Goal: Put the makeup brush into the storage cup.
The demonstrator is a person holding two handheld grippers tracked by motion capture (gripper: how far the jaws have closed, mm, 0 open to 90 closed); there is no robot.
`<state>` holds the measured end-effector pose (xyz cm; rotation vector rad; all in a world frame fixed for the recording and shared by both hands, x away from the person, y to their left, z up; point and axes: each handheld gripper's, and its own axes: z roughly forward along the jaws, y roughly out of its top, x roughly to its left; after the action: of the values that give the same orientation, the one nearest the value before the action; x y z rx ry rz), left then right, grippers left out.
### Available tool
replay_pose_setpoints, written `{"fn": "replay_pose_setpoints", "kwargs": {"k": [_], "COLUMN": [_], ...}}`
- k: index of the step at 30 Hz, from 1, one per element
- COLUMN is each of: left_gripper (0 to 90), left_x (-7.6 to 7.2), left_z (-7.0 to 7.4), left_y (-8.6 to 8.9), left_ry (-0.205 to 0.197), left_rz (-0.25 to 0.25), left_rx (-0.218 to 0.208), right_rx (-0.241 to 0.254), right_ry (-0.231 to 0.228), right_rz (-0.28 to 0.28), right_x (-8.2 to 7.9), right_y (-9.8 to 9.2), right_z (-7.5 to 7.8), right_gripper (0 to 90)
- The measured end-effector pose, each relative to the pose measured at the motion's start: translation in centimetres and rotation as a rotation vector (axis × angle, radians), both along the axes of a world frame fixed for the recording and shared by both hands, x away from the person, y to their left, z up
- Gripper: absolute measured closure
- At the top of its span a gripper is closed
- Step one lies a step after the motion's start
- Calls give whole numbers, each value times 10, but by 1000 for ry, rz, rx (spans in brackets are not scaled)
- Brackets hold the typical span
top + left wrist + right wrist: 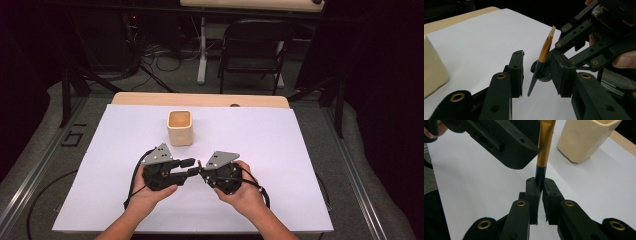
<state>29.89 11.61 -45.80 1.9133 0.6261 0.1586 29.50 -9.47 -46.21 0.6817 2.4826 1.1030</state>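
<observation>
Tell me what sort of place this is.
Probably a lab or recording workspace, not a home: a table covered by a white sheet, a metal frame rail with loose cables on grey carpet, and a folding chair beside a desk leg behind.

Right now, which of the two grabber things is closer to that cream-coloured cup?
The left. The left gripper sits just in front of the cup, slightly to its left. The right gripper lies further off to the right, clamped on a small paintbrush.
</observation>
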Motion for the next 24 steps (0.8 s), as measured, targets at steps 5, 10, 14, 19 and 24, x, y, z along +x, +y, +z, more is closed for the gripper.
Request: {"fn": "replay_pose_setpoints", "kwargs": {"k": [5, 10, 14, 19, 24], "left_gripper": [680, 713, 735, 761, 778], "left_x": [-1, -2, -1, -2, -2], "left_z": [-1, -1, -1, -2, -2], "left_y": [-2, -2, -2, -2, -3], "left_ry": [2, 10, 10, 15, 16], "left_rz": [-5, -3, -3, -6, -4], "left_rx": [-3, -12, -21, -27, -29], "right_rx": [2, 2, 7, 17, 19], "right_ry": [5, 2, 10, 17, 23], "right_rz": [8, 17, 21, 24, 25], "right_x": [-1, -2, -3, -3, -3], "right_y": [3, 5, 6, 7, 8], "right_z": [-1, -1, -2, -3, -3], "right_gripper": [832, 833, 832, 832, 832]}}
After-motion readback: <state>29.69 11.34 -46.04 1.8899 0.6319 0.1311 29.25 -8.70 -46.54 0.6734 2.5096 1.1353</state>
